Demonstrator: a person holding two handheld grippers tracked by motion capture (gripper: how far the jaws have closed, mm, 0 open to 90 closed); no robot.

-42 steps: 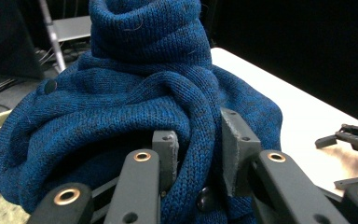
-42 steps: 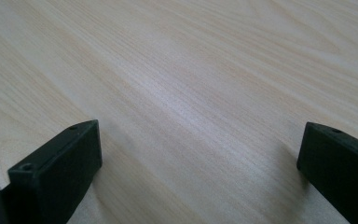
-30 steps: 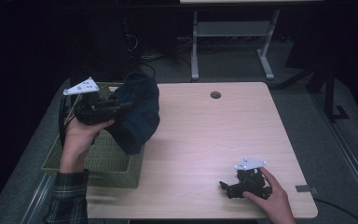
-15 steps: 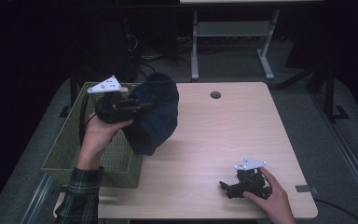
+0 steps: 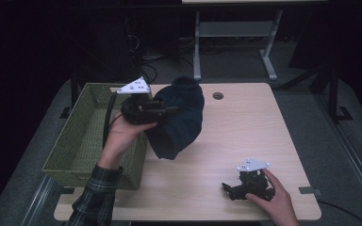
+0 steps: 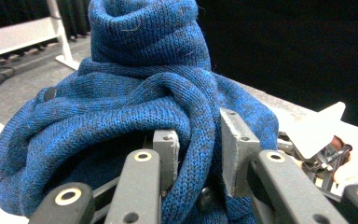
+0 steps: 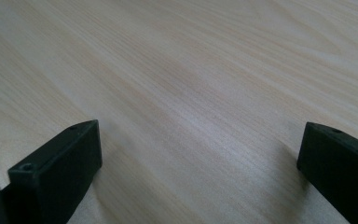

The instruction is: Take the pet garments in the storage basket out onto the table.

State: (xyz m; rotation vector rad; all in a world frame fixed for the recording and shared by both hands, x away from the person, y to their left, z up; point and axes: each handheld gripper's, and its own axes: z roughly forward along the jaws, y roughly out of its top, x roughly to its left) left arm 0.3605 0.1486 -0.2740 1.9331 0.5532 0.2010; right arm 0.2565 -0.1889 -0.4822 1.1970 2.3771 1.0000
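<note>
A dark blue knitted sweater (image 5: pixel 179 117) hangs bunched over the table's left part, just right of the green basket (image 5: pixel 82 141). My left gripper (image 5: pixel 167 110) is shut on a fold of it. In the left gripper view, a thick roll of the blue knit sweater (image 6: pixel 140 88) is pinched between the two grey pads (image 6: pixel 168 149), and my left gripper (image 6: pixel 198 154) holds it up. My right gripper (image 5: pixel 226 187) rests low on the table near the front right, held by a hand. In the right gripper view its jaws stand wide apart, my right gripper (image 7: pixel 200 163) over bare wood.
The woven green basket stands at the table's left edge, partly overhanging it. A round cable hole (image 5: pixel 218 95) sits at the table's far middle. A metal desk frame (image 5: pixel 231 37) stands on the floor beyond. The light wooden table (image 5: pixel 245 136) stretches between the two grippers.
My left gripper has carried the sweater up and to the right, out from above the basket to over the table. The right gripper has stayed put.
</note>
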